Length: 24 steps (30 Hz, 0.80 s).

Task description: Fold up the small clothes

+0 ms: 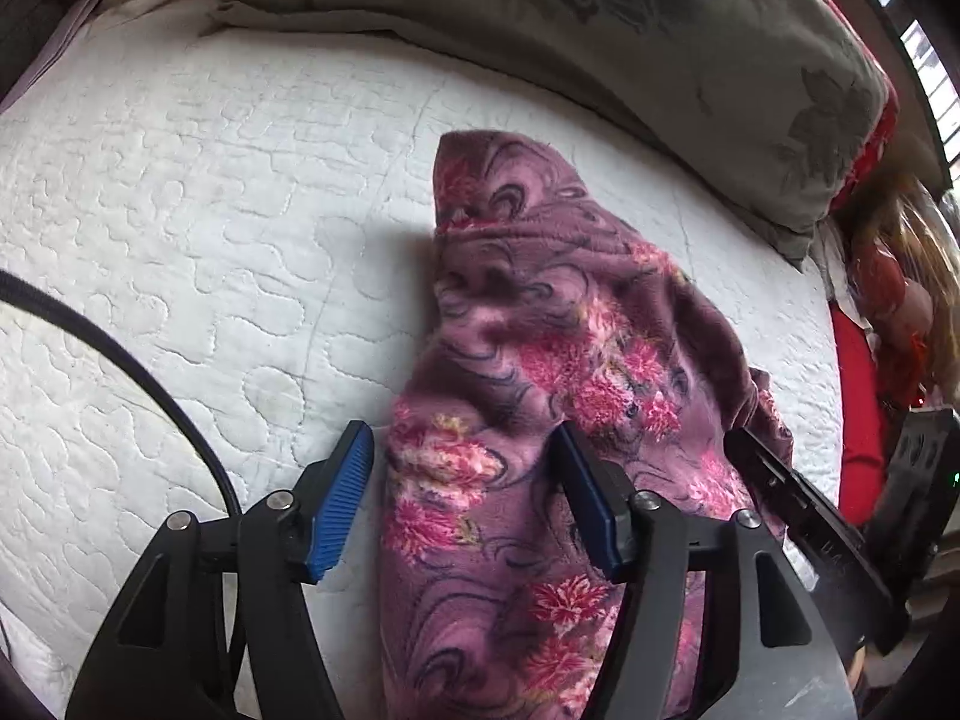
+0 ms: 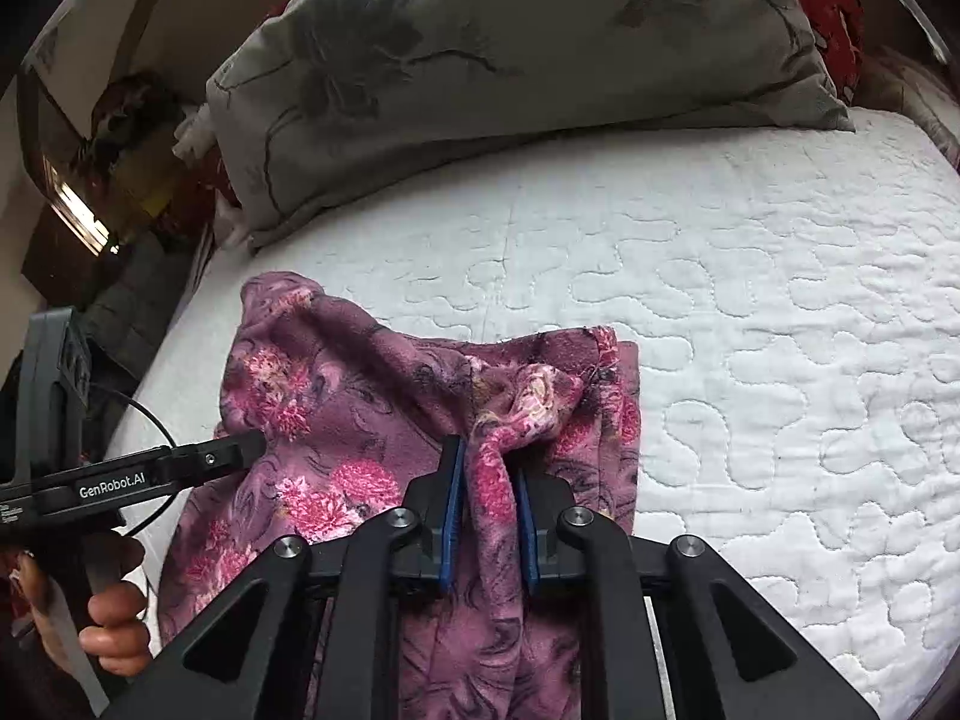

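A purple fleece garment with pink flowers (image 1: 540, 360) lies bunched on the white quilted bed (image 1: 180, 210). My left gripper (image 1: 462, 450) is open, its blue pads (image 1: 342, 498) standing either side of a fold of the garment, not closed on it. My right gripper (image 2: 489, 468) is shut on a raised bunch of the garment (image 2: 384, 420). The right gripper also shows in the left wrist view (image 1: 798, 498) at the garment's right edge. The left gripper shows in the right wrist view (image 2: 252, 444), its tips at the garment's left side, held by a hand (image 2: 114, 624).
A grey floral pillow (image 2: 480, 60) lies across the head of the bed (image 2: 780, 300). A black cable (image 1: 120, 354) crosses the quilt at the left. Red fabric and clutter (image 1: 864, 420) sit beyond the bed's right edge.
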Motion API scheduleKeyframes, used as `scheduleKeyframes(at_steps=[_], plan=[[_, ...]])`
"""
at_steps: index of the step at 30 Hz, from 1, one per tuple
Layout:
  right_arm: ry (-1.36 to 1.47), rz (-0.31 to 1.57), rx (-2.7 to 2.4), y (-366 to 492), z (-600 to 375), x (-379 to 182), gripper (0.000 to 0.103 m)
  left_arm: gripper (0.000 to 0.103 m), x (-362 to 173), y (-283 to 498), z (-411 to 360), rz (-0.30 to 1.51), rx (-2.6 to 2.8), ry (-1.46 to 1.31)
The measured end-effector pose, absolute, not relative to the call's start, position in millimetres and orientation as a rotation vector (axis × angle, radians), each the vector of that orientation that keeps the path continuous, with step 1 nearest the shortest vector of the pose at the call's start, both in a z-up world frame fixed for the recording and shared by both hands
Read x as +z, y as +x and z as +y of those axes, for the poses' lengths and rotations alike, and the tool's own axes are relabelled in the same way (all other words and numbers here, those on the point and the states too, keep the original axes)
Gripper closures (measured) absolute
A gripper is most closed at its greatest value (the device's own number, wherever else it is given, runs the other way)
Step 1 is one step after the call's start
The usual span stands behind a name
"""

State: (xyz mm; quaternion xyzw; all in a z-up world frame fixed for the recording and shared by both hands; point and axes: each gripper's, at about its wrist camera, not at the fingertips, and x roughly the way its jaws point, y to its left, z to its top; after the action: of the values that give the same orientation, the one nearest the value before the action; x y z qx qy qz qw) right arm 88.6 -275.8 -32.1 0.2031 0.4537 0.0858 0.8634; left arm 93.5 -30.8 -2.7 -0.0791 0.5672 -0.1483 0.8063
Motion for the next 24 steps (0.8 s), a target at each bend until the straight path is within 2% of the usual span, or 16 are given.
scheduleKeyframes(at_steps=[2, 5, 6, 7, 9, 12, 14, 17, 18, 19, 21, 24], plan=[[0.407, 0.951, 0.167, 84.3, -278.9, -19.7, 0.08, 0.045, 8.7, 85.0, -25.2, 1.189, -0.318, -0.147], [0.326, 0.883, 0.223, 61.4, -278.0, 7.7, 0.078, 0.045, 29.1, 58.0, -17.6, 1.123, -0.364, -0.119], [0.311, 0.852, 0.272, 49.3, -277.5, 15.7, 0.073, 0.044, 32.2, 49.2, -17.2, 1.104, -0.372, -0.108], [0.303, 0.835, 0.308, 40.7, -275.6, 20.9, 0.066, 0.044, 32.0, 39.5, -17.7, 1.095, -0.374, -0.089], [0.288, 0.84, 0.354, 26.7, -271.0, 15.2, 0.038, 0.043, 17.2, 27.8, -24.7, 1.126, -0.365, -0.027], [0.123, 1.046, 0.268, 30.3, -250.6, -29.3, 0.035, 0.04, -8.5, 20.4, -32.5, 1.196, -0.313, 0.035], [0.158, 1.008, 0.25, 23.9, -254.3, -28.3, 0.03, 0.041, 2.0, 16.3, -31.0, 1.202, -0.299, 0.03], [0.118, 1.023, 0.199, 12.0, -262.0, -11.4, 0.03, 0.04, 17.9, 1.9, -31.9, 1.179, -0.325, 0.041], [0.083, 1.012, 0.191, 5.6, -263.7, -8.0, 0.026, 0.036, 18.4, -5.2, -32.5, 1.174, -0.325, 0.063], [0.045, 1.016, 0.187, -1.0, -266.0, -8.2, 0.013, 0.033, 14.5, -11.6, -34.5, 1.178, -0.321, 0.088], [-0.032, 1.068, 0.146, -14.3, -269.2, -22.5, 0.0, 0.025, -3.2, -23.4, -35.3, 1.206, -0.308, 0.125], [0.062, 1.123, 0.123, -29.7, -291.4, -47.3, 0.0, 0.005, -24.4, -32.3, -25.4, 1.236, -0.266, 0.036]])
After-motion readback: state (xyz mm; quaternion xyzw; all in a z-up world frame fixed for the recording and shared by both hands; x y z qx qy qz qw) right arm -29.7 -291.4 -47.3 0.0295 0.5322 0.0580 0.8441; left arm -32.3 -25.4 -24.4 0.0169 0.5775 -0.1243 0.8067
